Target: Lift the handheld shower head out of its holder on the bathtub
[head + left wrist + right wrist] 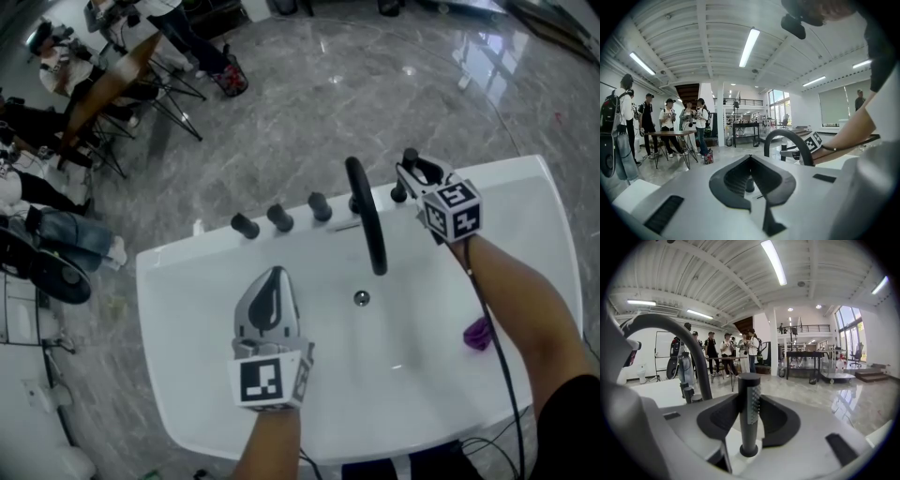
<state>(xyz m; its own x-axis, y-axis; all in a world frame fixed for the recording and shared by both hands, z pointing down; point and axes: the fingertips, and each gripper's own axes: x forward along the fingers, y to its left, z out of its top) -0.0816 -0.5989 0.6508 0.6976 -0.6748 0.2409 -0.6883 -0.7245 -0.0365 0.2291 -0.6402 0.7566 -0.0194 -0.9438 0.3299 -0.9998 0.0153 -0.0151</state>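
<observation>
**Shower head gripped but still seated: risk of slip or binding on the lift**

Status: the right gripper (750,401) has its jaws closed on the slim black cylindrical shower head (749,427), one pad against each side of the stem. The shower head stands upright in its round black holder (748,451) on the far rim of the glossy white bathtub (187,281); it is not yet lifted. The left gripper (273,279) hovers over the basin with its jaws together and nothing in them.

Hazards, as judged:
- The stem looks smooth and round, so a light clamp could let it slide through the pads.
- A pull off the stem's upright line could bind it in the holder.
- The black arched tap spout (368,216) stands just beside the grip, and a sideways swing could strike it.
- No hose is visible. If one runs below, it could drag or snag.

Count:
- Shower heads: one.
- Holders: one.
- Spouts: one.
- Round black knobs in the row left of the spout: three (245,226) (280,217) (320,206).
- Small metal drain fittings (361,298): one.
- Small purple objects (479,332) in the basin: one, kind unclear.
- Grippers: two.
</observation>
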